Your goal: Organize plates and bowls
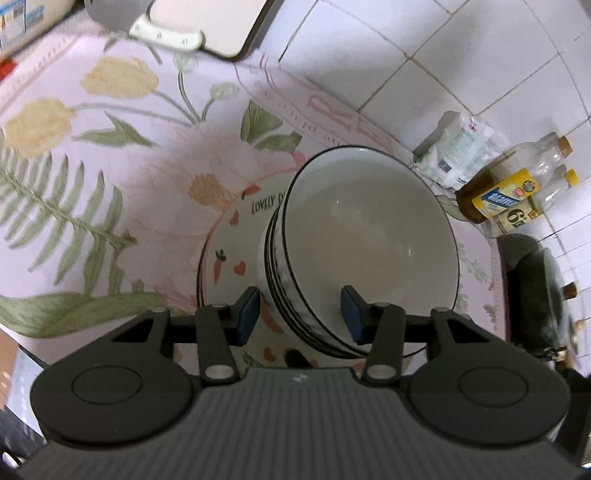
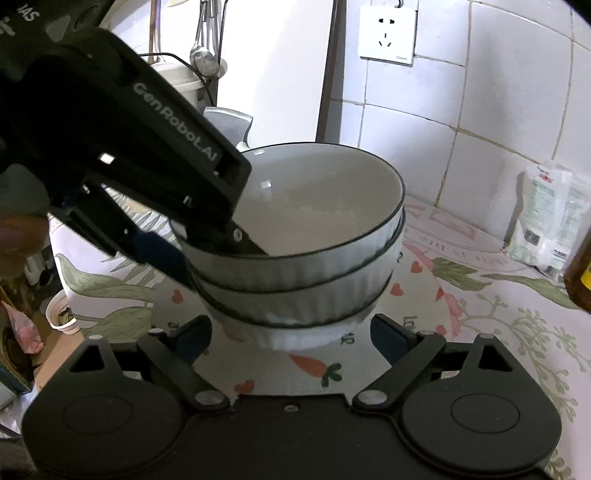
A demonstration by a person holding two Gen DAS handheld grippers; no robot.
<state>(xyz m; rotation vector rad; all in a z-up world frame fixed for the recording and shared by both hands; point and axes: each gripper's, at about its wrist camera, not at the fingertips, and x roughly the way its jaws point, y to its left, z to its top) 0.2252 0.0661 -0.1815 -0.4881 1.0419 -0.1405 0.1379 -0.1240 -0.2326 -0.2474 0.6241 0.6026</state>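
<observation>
A stack of three white ribbed bowls with dark rims (image 1: 369,251) (image 2: 303,236) stands on a white plate with carrots and hearts (image 1: 229,236) (image 2: 317,365) on the floral tablecloth. My left gripper (image 1: 299,314) (image 2: 207,247) is open and straddles the near rim of the top bowl, one finger inside it and one outside. My right gripper (image 2: 291,339) is open and empty, low in front of the stack, its fingers either side of the bottom bowl without touching it.
Oil bottles (image 1: 517,184) and a white bag (image 1: 458,151) (image 2: 550,218) stand by the tiled wall. A dark pan (image 1: 532,288) sits at the right. A cutting board (image 1: 207,26) lies at the back. A wall socket (image 2: 388,33) and hanging utensils (image 2: 207,48) are behind.
</observation>
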